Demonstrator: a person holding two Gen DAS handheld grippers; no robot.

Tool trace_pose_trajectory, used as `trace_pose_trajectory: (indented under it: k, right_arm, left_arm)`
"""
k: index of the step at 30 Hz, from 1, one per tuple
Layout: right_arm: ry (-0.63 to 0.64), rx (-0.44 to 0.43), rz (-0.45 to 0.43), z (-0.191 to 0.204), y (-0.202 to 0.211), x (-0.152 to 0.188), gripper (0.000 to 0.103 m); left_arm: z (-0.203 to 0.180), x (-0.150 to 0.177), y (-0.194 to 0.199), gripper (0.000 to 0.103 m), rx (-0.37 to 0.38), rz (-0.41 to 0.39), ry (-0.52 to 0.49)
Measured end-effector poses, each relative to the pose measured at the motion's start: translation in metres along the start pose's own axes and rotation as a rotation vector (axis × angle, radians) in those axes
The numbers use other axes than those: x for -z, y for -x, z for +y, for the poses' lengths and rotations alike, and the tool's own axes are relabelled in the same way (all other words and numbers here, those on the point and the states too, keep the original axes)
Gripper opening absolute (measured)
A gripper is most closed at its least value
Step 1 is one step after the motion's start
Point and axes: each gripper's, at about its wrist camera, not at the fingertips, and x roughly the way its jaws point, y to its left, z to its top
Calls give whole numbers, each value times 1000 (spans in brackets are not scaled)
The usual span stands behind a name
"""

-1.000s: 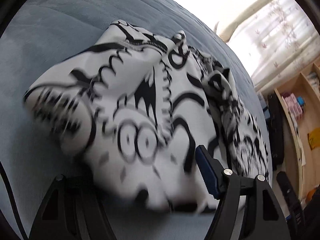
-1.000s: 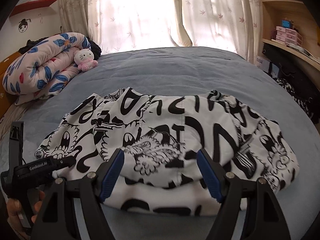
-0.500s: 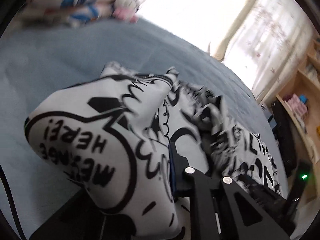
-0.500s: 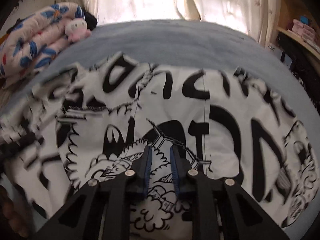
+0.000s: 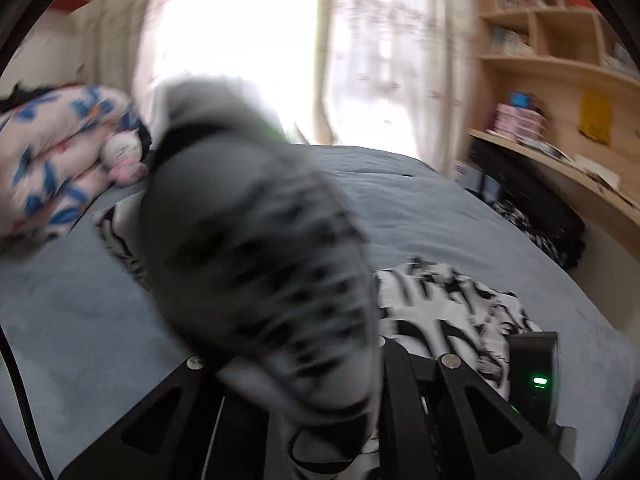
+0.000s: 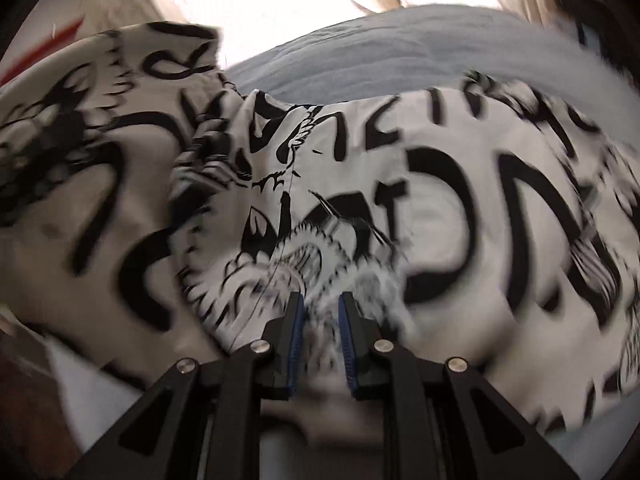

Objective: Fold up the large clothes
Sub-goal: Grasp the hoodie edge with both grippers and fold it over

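The garment is a large white piece with black cartoon print. In the left wrist view my left gripper (image 5: 308, 364) is shut on a fold of the garment (image 5: 256, 248), which rises blurred and shadowed in front of the camera and hides the fingertips; more of it lies on the bed at the right (image 5: 448, 304). In the right wrist view my right gripper (image 6: 322, 320) is shut on the garment (image 6: 460, 208), its blue pads (image 6: 297, 332) pinching the cloth. The garment is lifted at the left of this view and fills most of it.
The blue-grey bed (image 5: 420, 216) lies under everything. A rolled floral duvet (image 5: 52, 160) with a small plush toy (image 5: 120, 152) sits at the far left. Wooden shelves (image 5: 560, 60) and a desk stand at the right. A curtained window (image 5: 280, 40) is behind.
Both grippers closed on the garment and lifted it. The left one has swung up and turned toward the window with its fold; the cloth at the right gripper has risen at the left.
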Motion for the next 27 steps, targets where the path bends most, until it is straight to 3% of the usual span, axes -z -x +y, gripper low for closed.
trace_pose_trajectory:
  k: [2, 5, 8, 12, 13, 15, 18, 24, 27]
  right_arm:
    - [-29, 58, -53, -21, 32, 6, 16]
    - [-65, 222, -128, -55, 72, 16, 16]
    - [-135, 287, -160, -91, 98, 26, 16]
    - [-225, 347, -153, -131, 116, 41, 16]
    - [-236, 355, -145, -136, 115, 43, 16]
    - [-255, 354, -127, -142, 111, 45, 16]
    - [-257, 343, -120, -146, 111, 49, 16]
    - [-258, 289, -129, -153, 114, 42, 19]
    - [-261, 255, -145, -151, 118, 35, 19]
  left_arm:
    - [-31, -5, -9, 8, 23, 7, -45]
    - [-74, -5, -27, 8, 53, 29, -117]
    - [-116, 10, -50, 9, 92, 68, -198]
    - [-161, 50, -95, 10, 168, 229, -298]
    - [-169, 66, -112, 11, 165, 304, -319]
    - [-175, 84, -129, 11, 142, 354, -360]
    - [-176, 85, -123, 13, 129, 312, -394]
    - [-159, 75, -107, 23, 188, 366, -331]
    - [-147, 68, -101, 42, 212, 385, -301]
